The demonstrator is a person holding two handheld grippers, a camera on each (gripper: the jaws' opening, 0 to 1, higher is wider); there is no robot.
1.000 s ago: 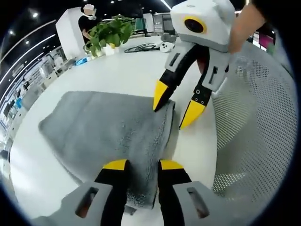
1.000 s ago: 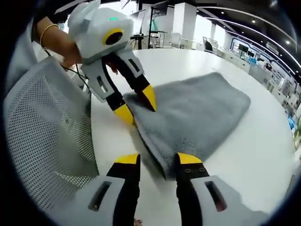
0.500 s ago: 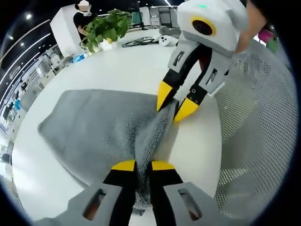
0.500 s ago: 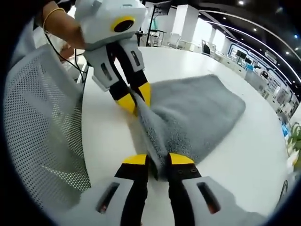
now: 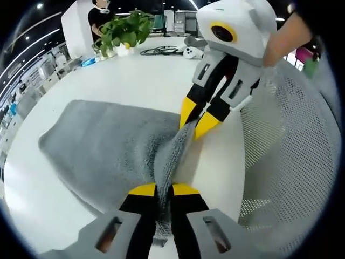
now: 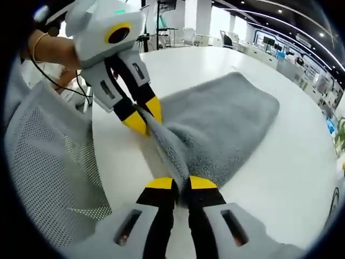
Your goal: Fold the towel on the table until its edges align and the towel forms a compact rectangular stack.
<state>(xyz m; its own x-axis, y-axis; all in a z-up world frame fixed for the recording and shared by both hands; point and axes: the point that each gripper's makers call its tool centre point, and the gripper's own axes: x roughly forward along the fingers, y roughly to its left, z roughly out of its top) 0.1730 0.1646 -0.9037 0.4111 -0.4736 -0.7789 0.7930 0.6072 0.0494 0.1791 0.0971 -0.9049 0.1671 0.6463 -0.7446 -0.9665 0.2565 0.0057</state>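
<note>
Both the left gripper (image 5: 164,189) and right gripper (image 6: 181,183) clamp the towel's (image 5: 102,145) near edge, raised off the surface (image 5: 135,81); next, carry it across to the far edge.

Towel (image 5: 108,151) on the table (image 5: 140,81), a potted plant (image 5: 123,33) at the table's far edge.

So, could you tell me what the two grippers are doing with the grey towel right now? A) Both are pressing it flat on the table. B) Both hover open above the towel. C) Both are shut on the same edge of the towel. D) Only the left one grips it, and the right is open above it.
C: the left gripper and the right gripper each pinch the towel, whose edge rises taut between them.
</note>
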